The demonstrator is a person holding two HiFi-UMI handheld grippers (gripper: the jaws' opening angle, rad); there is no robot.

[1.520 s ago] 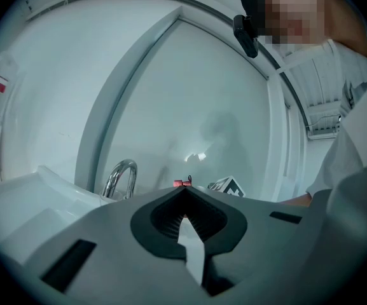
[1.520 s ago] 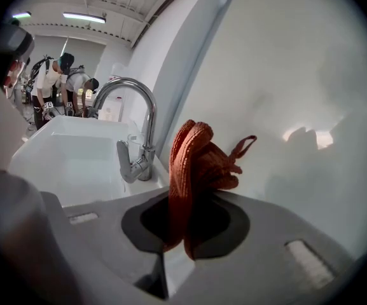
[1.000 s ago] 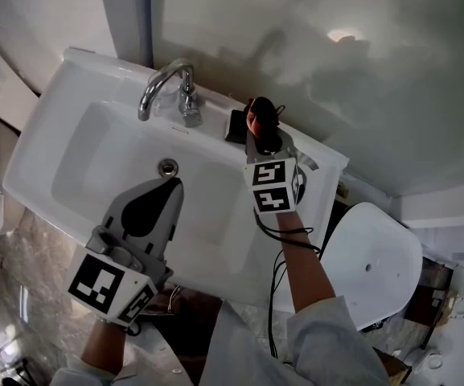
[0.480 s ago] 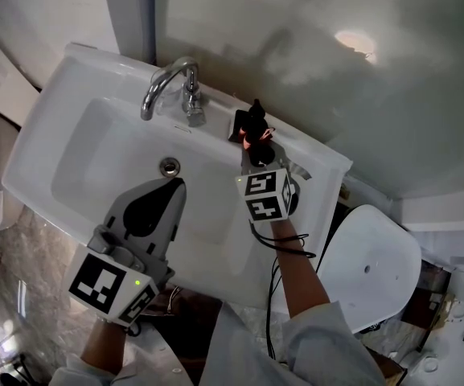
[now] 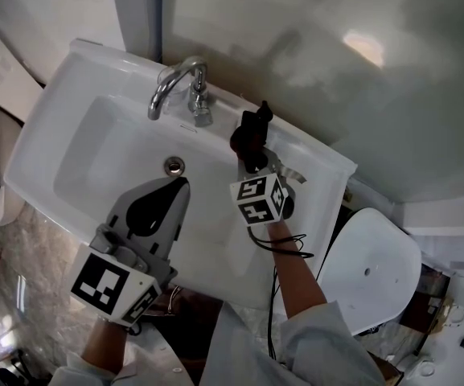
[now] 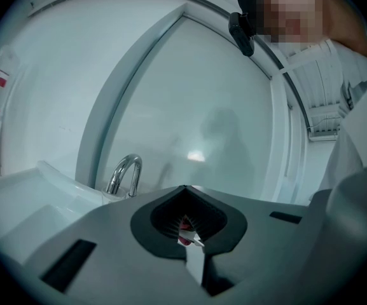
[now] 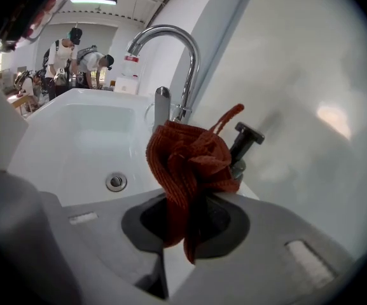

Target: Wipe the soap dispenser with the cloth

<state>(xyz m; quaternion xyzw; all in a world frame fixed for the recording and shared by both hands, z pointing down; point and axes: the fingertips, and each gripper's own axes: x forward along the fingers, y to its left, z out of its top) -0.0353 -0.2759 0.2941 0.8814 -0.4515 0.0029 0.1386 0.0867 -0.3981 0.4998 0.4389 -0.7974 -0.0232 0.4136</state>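
Note:
A black pump soap dispenser (image 5: pixel 260 116) stands on the back rim of the white sink (image 5: pixel 71 111), right of the chrome faucet (image 5: pixel 185 89). My right gripper (image 5: pixel 252 159) is shut on a bunched red cloth (image 5: pixel 246 141), which is pressed against the dispenser's near side. In the right gripper view the cloth (image 7: pixel 189 164) rises out of the jaws of the right gripper (image 7: pixel 183 199) and hides most of the dispenser (image 7: pixel 245 140); only its pump head shows. My left gripper (image 5: pixel 175 186) hangs shut over the basin near the front, with nothing in it.
The drain (image 5: pixel 174 166) lies in the basin between the two grippers. A white round seat (image 5: pixel 372 268) stands to the right of the sink. The wall runs just behind the faucet (image 7: pixel 170 49). Far off, people (image 7: pixel 75 56) stand beyond the sink.
My right gripper has carried the cloth from the dispenser's right side to its near side, lower down. The left gripper has stayed where it was.

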